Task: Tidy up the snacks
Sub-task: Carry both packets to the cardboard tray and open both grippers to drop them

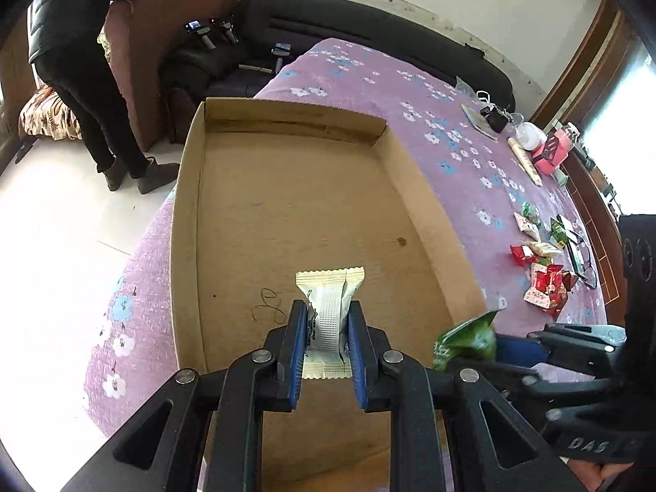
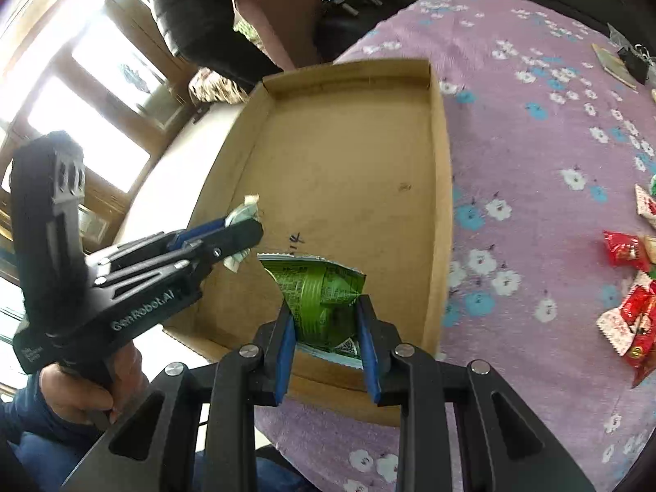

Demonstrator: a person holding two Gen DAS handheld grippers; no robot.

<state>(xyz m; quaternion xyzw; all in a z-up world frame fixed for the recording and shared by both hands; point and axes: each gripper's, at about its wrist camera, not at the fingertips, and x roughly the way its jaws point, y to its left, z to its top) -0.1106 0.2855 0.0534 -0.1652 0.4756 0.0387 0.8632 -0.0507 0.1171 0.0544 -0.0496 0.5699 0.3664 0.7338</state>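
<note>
Left gripper [image 1: 326,328] clamps the white snack packet [image 1: 328,311] mid-body over the cardboard tray [image 1: 184,205]; right gripper [image 2: 326,324] pinches the green packet [image 2: 324,291] there too. Both look light, crinkly, crushable.

green packet [image 1: 467,340] blurred, snack pile [image 2: 633,307] edge-cropped

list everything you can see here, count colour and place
box: one, brown cardboard, open, on the cloth
cloth: one, purple, flowered, over the table
white packet: one, in the left gripper, over the box
green packet: one, in the right gripper, over the box
loose snacks: several, red, green, white, on the cloth right of the box
bystander: one, dark clothes, far left
left gripper: black, blue pads, shut on white packet
right gripper: same, shut on green packet
</note>
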